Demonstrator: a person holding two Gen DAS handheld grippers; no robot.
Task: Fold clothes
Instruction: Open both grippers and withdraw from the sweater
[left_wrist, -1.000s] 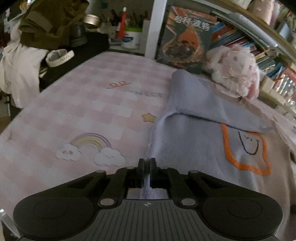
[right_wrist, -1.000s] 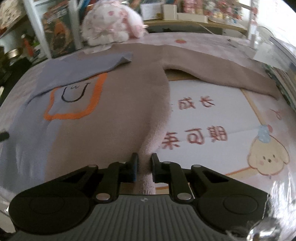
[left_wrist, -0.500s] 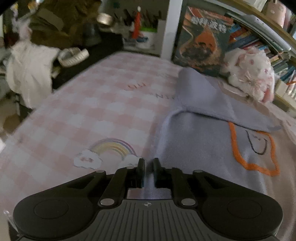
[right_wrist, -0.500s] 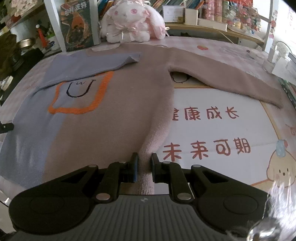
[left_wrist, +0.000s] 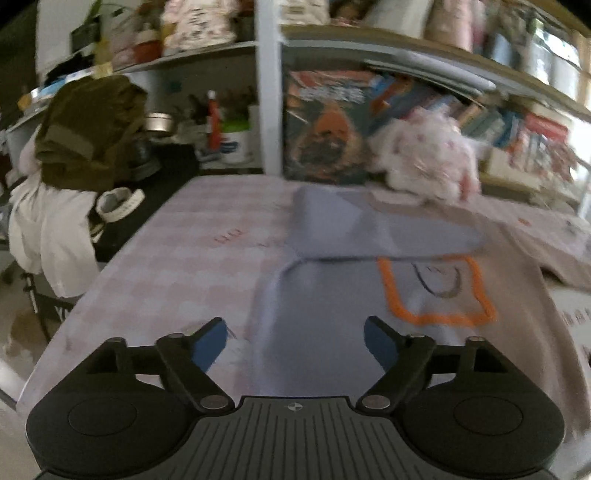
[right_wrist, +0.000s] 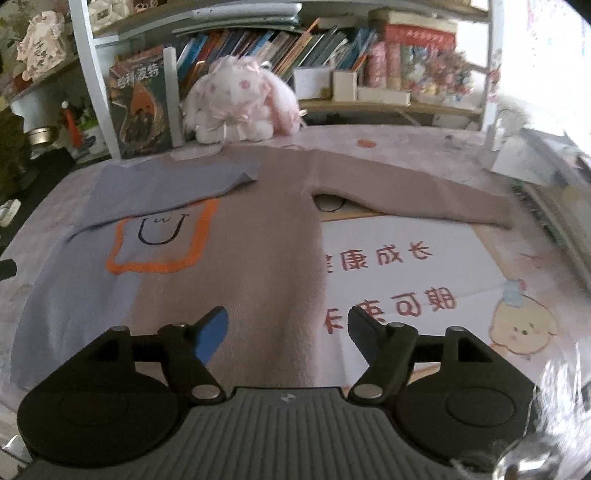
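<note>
We see the sweater (right_wrist: 236, 266) flat on the bed (right_wrist: 406, 280), mid-frame. Right view alone shows its tan sleeve (right_wrist: 413, 192) stretched toward the upper right; left view alone shows clothes (left_wrist: 88, 129) piled at upper left. Left tongs (left_wrist: 295, 338) and right tongs (right_wrist: 286, 325) are both opening wide, gripping nothing.

Black tool (left_wrist: 295, 341), blue pads (left_wrist: 208, 343), silver screws.

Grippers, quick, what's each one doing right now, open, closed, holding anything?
Left gripper: jaws opening, wide apart, holding nothing; the sweater lies below.
Right gripper: jaws opening, holding nothing, above the sweater's hem.
</note>
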